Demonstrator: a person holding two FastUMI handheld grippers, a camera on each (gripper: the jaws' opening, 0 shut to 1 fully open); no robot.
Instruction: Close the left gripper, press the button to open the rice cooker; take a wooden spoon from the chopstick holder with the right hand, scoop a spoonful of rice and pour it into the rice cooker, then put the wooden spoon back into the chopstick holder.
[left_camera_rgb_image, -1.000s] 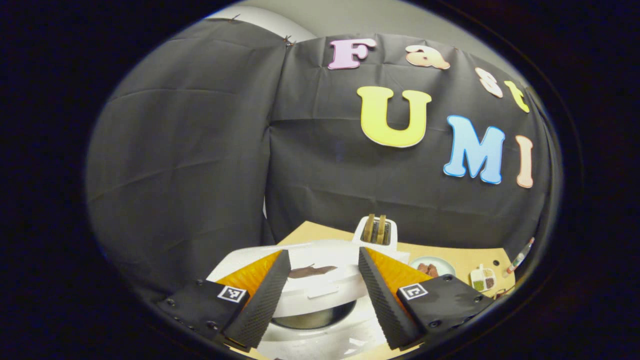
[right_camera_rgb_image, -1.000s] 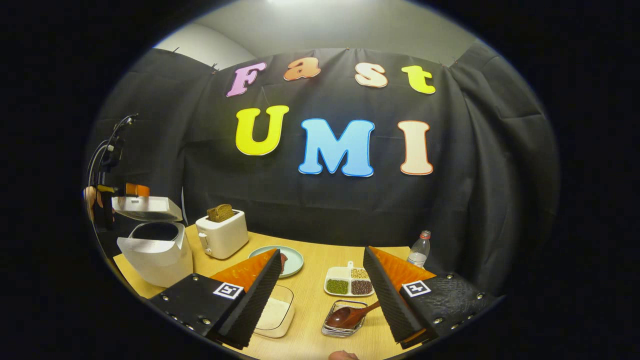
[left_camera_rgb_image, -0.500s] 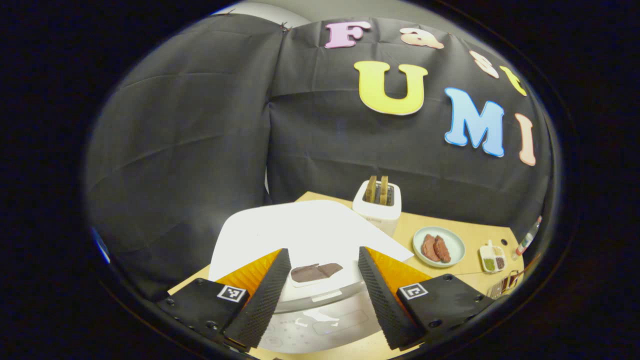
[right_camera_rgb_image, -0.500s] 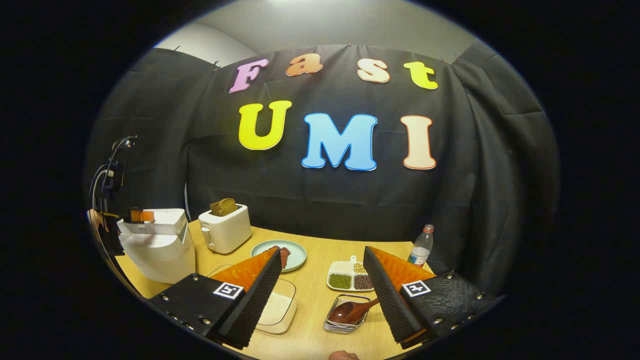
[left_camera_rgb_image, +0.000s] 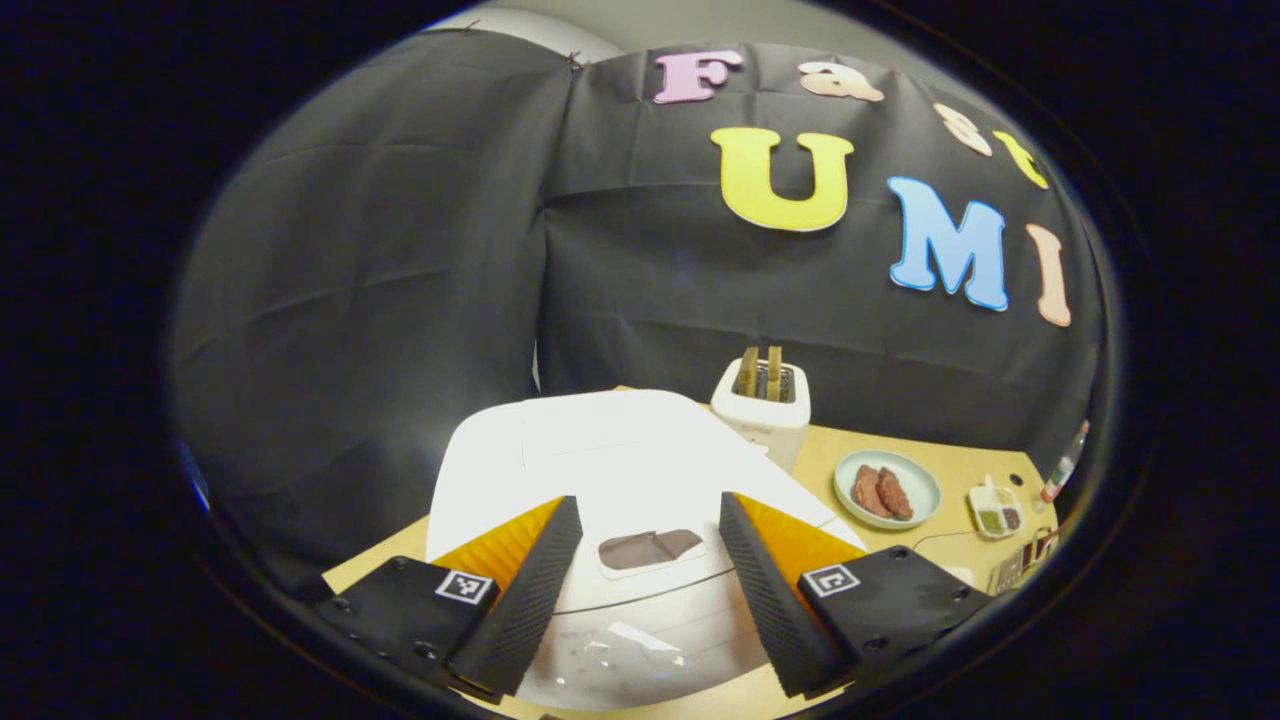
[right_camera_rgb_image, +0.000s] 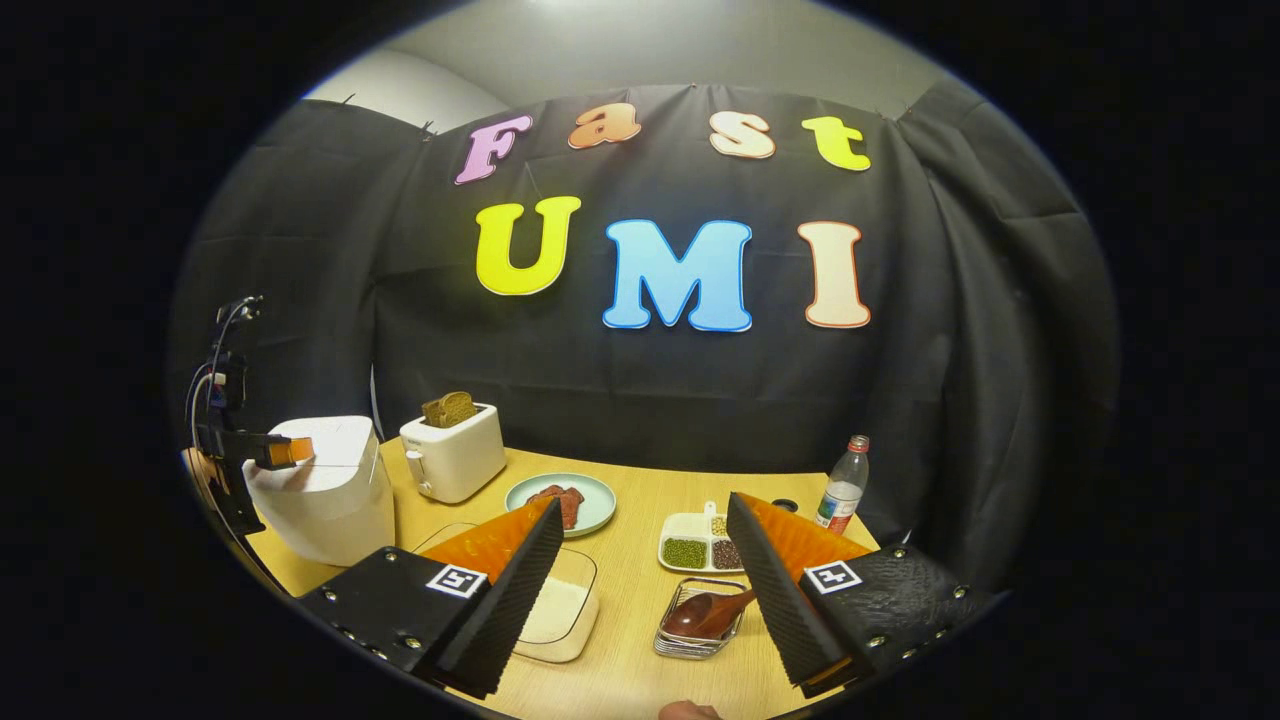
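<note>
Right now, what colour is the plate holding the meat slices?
Pale blue-green; the plate shows best in the right gripper view, beside the toaster.

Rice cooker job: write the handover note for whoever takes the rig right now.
Left gripper: open, empty, over the front of the rice cooker.
Right gripper: open, empty, above the table between the rice dish and the chopstick holder.
The wooden spoon lies in the holder.
The cooker lid is down; a second ago it stood open.
Done: the spoon is in the holder. Whether rice went into the cooker cannot be told.
Left: probably nothing. If no rice went in, shut the left gripper, press the button, then scoop, pour and return the spoon.
</note>
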